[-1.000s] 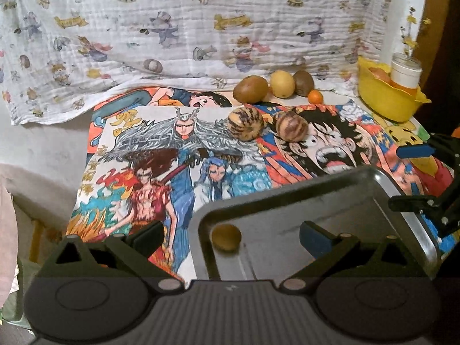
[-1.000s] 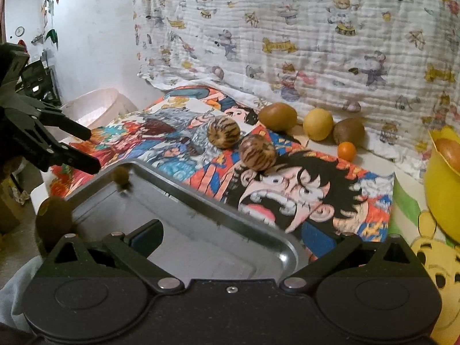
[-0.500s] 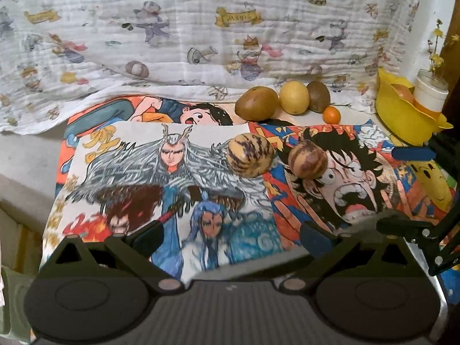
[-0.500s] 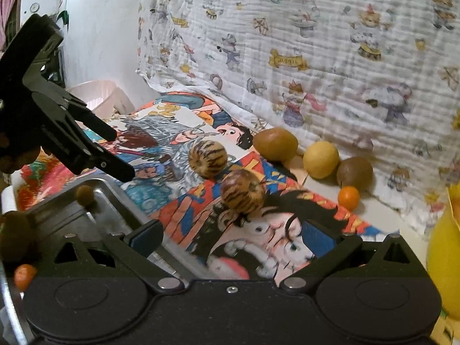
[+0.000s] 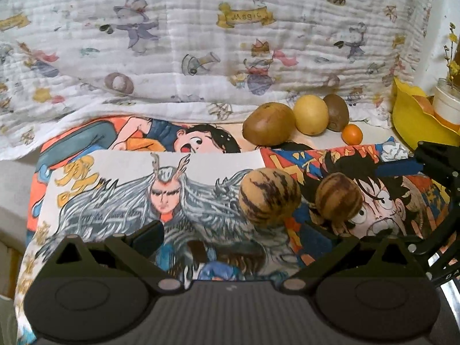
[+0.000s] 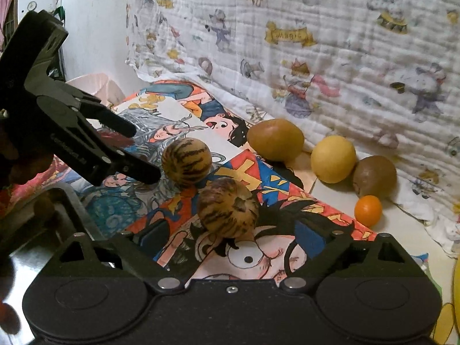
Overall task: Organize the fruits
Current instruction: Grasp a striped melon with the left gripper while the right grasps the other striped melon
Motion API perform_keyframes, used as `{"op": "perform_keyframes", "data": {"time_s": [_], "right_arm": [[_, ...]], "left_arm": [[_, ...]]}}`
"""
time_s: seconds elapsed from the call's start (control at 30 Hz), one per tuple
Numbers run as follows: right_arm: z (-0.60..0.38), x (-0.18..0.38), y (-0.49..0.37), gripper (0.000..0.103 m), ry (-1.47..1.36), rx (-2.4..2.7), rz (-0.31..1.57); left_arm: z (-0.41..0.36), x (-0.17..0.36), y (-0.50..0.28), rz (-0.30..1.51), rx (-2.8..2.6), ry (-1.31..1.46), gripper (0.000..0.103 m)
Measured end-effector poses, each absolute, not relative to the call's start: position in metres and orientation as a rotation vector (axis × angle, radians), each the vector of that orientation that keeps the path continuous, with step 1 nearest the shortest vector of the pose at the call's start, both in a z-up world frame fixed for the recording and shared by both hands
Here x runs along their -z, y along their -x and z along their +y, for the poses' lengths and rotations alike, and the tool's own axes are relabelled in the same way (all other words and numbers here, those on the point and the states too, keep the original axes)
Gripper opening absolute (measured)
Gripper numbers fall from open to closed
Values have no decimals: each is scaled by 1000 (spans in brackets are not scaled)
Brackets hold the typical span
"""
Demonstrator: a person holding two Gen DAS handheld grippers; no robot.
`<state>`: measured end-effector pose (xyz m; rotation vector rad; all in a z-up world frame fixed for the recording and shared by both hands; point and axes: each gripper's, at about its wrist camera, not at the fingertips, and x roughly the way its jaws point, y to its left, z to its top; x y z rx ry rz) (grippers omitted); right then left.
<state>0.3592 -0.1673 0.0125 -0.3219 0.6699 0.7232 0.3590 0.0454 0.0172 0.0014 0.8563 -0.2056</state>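
Observation:
Two striped brown melons lie on the cartoon cloth: the left one [image 5: 268,197] [image 6: 187,161] and the right one [image 5: 338,198] [image 6: 227,208]. Behind them by the blanket sit a brown mango [image 5: 268,123] [image 6: 275,139], a yellow lemon [image 5: 312,113] [image 6: 333,158], a kiwi [image 5: 335,111] [image 6: 374,176] and a small orange [image 5: 352,134] [image 6: 368,210]. My left gripper [image 5: 234,237] is open and empty just short of the left melon; it also shows in the right wrist view [image 6: 138,152]. My right gripper [image 6: 233,237] is open, with the right melon between its fingers' line. The metal tray [image 6: 74,201] lies at lower left.
A yellow bowl [image 5: 414,120] with a white cup [image 5: 447,103] stands at the far right. A printed white blanket [image 5: 201,43] hangs behind the fruit. A pink tub [image 6: 95,84] sits beyond the cloth's left end. Small fruits lie in the tray, blurred.
Both grippers have moved forward off the tray toward the two striped melons. The tray has slipped out of the left wrist view. Both stay open.

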Motion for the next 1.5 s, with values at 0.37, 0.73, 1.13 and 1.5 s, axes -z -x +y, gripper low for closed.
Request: {"op": "perform_keyframes", "data": {"time_s": [0.37, 0.73, 1.13, 1.5], "right_arm": [[-156, -1, -375, 77, 352, -745, 668], [-153, 2, -377, 56, 343, -783, 645], [-156, 3, -376, 54, 329, -790, 631], [-162, -3, -360, 54, 337, -806, 595]], "left_arm": [[37, -9, -376, 805, 291, -25, 96], [38, -6, -379, 806, 354, 22, 73], [33, -5, -379, 809, 375, 50, 57], [36, -12, -364, 800, 364, 68, 57]]}}
